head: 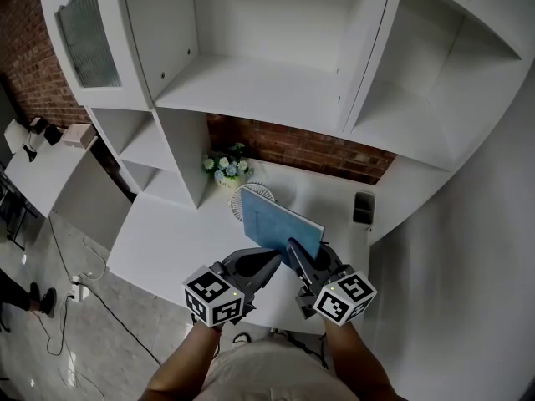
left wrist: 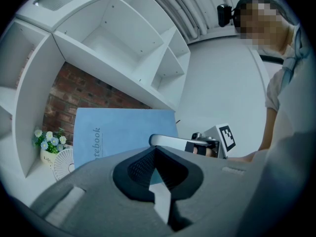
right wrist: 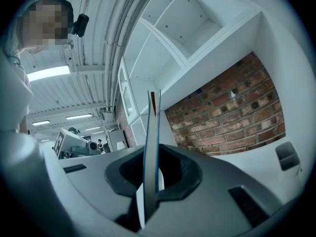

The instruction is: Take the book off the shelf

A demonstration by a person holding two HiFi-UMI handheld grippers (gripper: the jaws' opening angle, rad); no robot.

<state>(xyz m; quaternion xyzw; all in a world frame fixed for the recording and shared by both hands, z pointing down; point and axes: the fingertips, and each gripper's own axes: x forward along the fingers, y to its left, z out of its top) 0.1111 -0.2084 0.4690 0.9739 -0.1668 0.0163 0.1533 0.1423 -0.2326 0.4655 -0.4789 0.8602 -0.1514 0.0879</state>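
A light blue notebook [head: 282, 224] is held up over the white desk [head: 163, 245], in front of the empty white shelf unit [head: 251, 86]. My right gripper [head: 295, 251] is shut on its lower edge. In the right gripper view the notebook [right wrist: 152, 147] stands edge-on between the jaws of the right gripper [right wrist: 152, 181]. My left gripper [head: 269, 262] sits just left of it, pointing at the book, its jaws meeting at the tip. In the left gripper view the blue cover [left wrist: 116, 132] faces the left gripper [left wrist: 156, 150], and nothing is between its jaws.
A small pot of flowers [head: 224, 169] and a round white fan [head: 251, 197] stand at the back of the desk by the brick wall [head: 309, 150]. A dark cup [head: 364, 207] sits at the back right. A lower side table [head: 42, 170] is to the left.
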